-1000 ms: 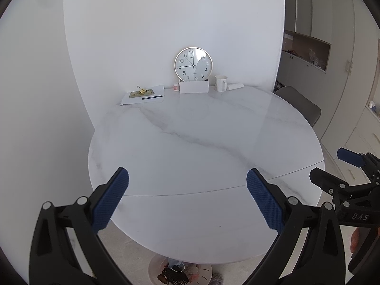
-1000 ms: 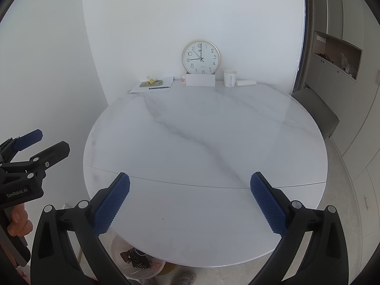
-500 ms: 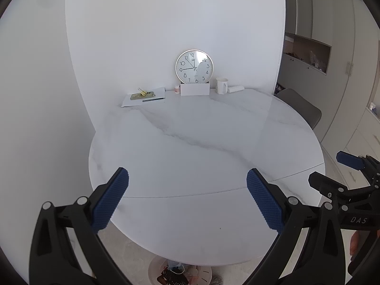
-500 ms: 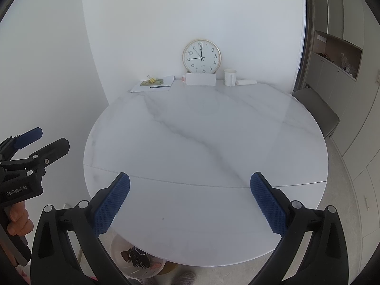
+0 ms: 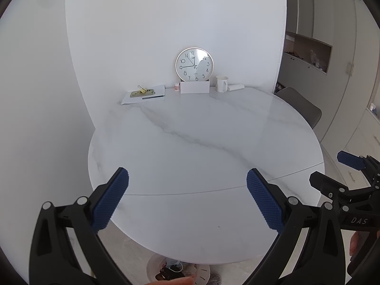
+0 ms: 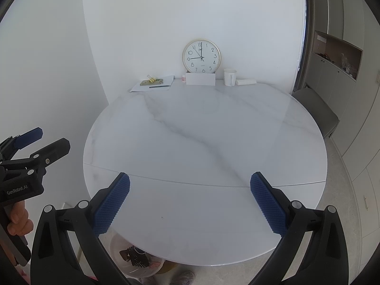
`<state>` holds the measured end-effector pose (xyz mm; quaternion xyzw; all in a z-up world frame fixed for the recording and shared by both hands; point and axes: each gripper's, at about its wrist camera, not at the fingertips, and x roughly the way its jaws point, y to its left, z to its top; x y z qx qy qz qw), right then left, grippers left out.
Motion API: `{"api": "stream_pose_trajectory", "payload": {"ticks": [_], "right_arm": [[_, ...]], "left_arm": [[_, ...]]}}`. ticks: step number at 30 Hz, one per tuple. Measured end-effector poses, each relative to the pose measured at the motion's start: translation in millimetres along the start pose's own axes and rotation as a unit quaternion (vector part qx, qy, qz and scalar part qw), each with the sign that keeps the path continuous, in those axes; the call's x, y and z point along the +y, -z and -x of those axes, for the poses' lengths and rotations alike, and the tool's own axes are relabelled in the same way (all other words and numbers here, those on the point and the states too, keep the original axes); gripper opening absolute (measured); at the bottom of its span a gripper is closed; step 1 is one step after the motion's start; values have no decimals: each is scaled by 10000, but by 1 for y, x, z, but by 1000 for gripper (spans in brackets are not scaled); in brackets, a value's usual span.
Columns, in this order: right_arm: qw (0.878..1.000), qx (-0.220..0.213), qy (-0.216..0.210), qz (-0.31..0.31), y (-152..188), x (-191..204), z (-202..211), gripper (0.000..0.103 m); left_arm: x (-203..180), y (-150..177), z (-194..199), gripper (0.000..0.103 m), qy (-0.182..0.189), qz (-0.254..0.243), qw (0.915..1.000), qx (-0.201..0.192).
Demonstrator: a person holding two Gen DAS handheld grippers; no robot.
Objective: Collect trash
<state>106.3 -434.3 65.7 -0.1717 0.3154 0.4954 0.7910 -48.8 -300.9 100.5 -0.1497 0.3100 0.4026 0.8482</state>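
both the left gripper and right gripper gape wide, empty; the translucent plastic trash bin at bottom frame looks light; its rim suits gripping.

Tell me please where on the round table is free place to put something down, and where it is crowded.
The marble table is bare from its near edge up to the row at the wall. Crowded is only that far strip: papers with a pen, clock, white card, mug. Both the left gripper and the right gripper hang open, empty, over the near edge.
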Motion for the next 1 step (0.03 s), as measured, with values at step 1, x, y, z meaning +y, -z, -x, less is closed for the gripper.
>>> {"api": "stream_pose_trajectory", "payload": {"ticks": [1], "right_arm": [[10000, 1, -7, -7, 0, 0, 0, 101]], "left_arm": [[0, 0, 1, 95, 3, 6, 10000, -1]]}}
